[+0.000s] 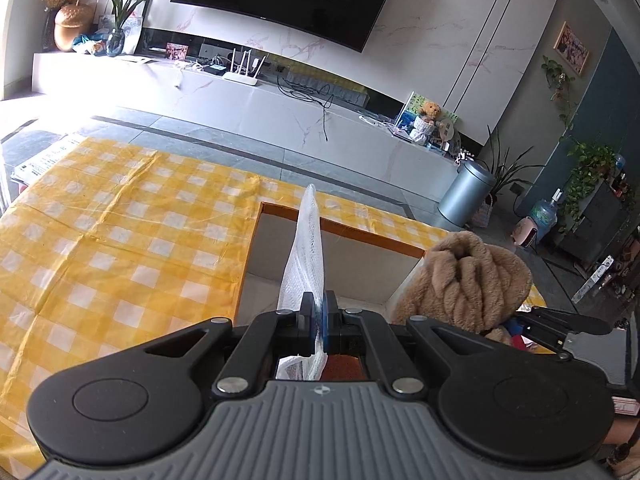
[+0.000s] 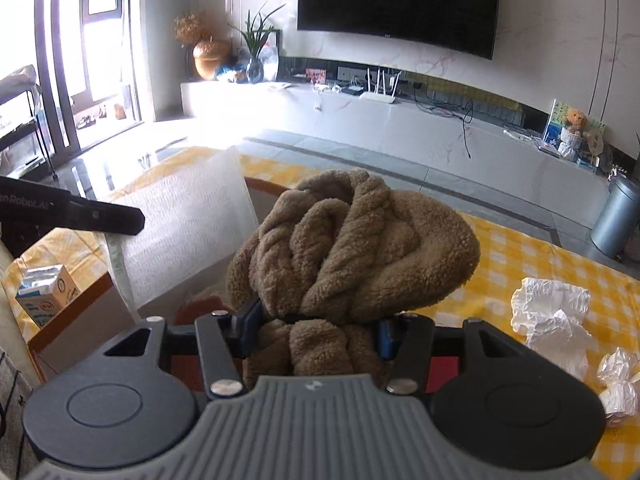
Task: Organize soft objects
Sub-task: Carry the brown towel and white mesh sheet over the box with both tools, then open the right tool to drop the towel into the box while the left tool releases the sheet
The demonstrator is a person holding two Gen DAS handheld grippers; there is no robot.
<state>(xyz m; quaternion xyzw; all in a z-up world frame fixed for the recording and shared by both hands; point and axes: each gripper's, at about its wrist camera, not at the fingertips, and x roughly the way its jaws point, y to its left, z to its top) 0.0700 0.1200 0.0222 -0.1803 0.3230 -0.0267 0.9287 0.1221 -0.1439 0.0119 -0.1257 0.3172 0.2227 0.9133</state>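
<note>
White mesh sheet [image 1: 306, 256] stands edge-on, running straight ahead from left tool [image 1: 320, 326]

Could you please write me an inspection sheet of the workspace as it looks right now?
Surface: yellow checked tablecloth, creased.
Job's things: open box on the cloth; white mesh sheet; brown fleece bundle.
Clutter: crumpled white paper on the cloth, a small carton beside the box.
Grippers: left gripper shut on the mesh sheet; right gripper shut on the fleece bundle, both over the box.
Cables: loose black cables on the TV bench.
Surroundings: wall TV, metal bin, houseplants.
</note>
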